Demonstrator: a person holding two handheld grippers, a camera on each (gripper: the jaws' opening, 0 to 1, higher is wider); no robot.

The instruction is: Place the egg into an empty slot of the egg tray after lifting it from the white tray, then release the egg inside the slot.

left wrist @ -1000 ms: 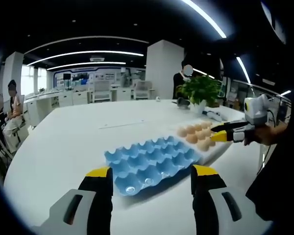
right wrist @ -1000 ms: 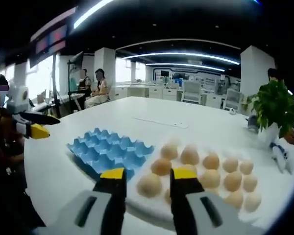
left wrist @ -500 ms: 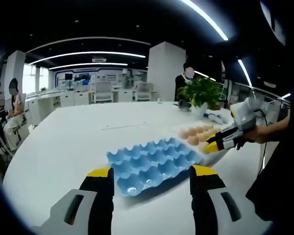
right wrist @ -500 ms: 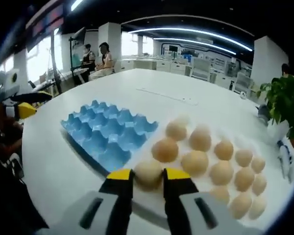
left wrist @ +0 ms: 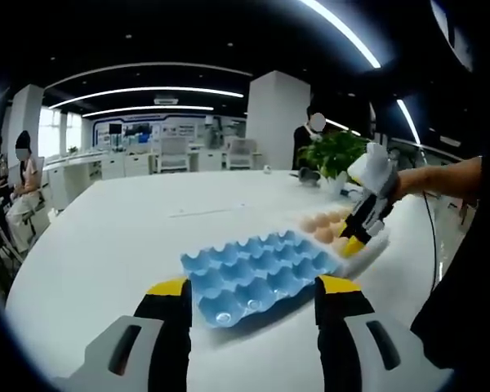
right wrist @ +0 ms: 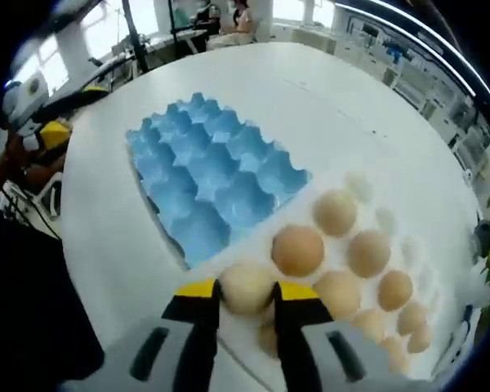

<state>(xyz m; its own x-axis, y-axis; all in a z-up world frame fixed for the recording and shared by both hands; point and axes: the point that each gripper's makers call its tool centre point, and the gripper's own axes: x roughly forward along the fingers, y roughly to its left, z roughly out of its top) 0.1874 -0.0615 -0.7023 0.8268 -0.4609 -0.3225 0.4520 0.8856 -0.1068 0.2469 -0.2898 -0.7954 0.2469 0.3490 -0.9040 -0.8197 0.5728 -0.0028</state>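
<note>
Right claw (right wrist: 247,291) clamped on egg (right wrist: 246,286) over white tray (right wrist: 396,237); left claw (left wrist: 249,287) apart.

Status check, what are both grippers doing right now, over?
Right gripper jaws around an egg on white tray. Left gripper open, idle before blue egg tray. Slots empty, nothing blocking.

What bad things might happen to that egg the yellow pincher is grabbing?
The right gripper has its jaws on either side of a pale egg; squeezing too hard might crack it. Other eggs, like the brown egg, sit close by on the white tray, so lifting carelessly may bump them. The blue egg tray lies right alongside, so the egg might clip its raised edge.
</note>
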